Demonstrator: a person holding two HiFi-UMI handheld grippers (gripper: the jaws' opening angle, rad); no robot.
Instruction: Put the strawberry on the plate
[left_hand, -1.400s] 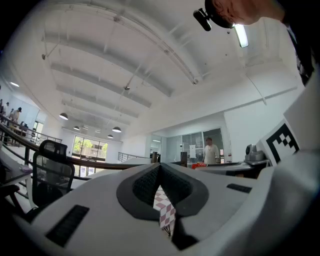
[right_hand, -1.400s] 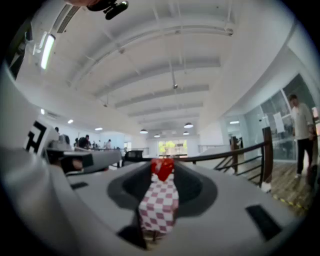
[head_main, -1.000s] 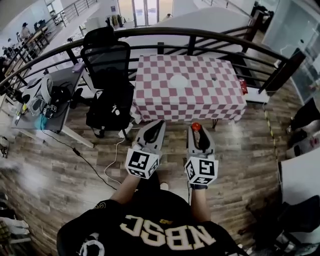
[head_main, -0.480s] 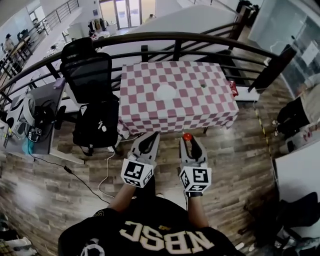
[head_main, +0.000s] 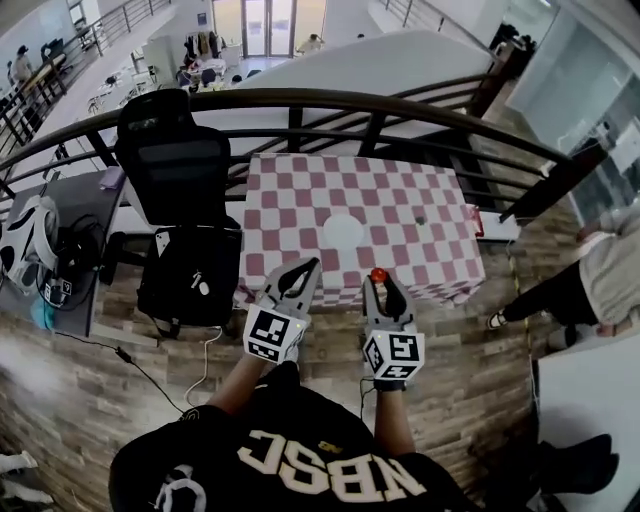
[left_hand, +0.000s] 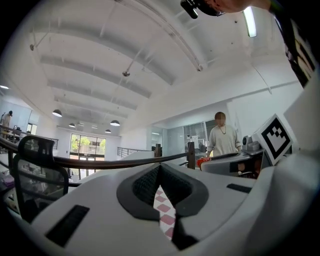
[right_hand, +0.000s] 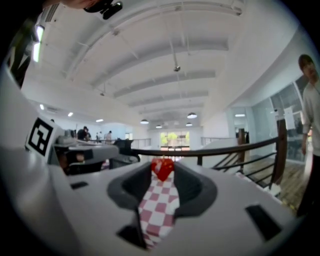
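I am keeping my left gripper (head_main: 305, 268) closed on nothing, near-left of the plate (head_main: 343, 232). The plate is lying bare. My right gripper (head_main: 380, 282) is pinching the strawberry (head_main: 379, 274) at its tips, near-right of the plate. I am judging this the carry: next comes reaching forward-left over the plate, then lowering.

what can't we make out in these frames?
Plate: head view only, too small to tell whether it is empty; in both gripper views the gripper bodies fill the lower half.
Dark speck on the checked cloth: head view, too small to identify.
Red item at the cloth's right edge: head view, too small to identify.
Strawberry: right gripper view, the right gripper covers its sides.
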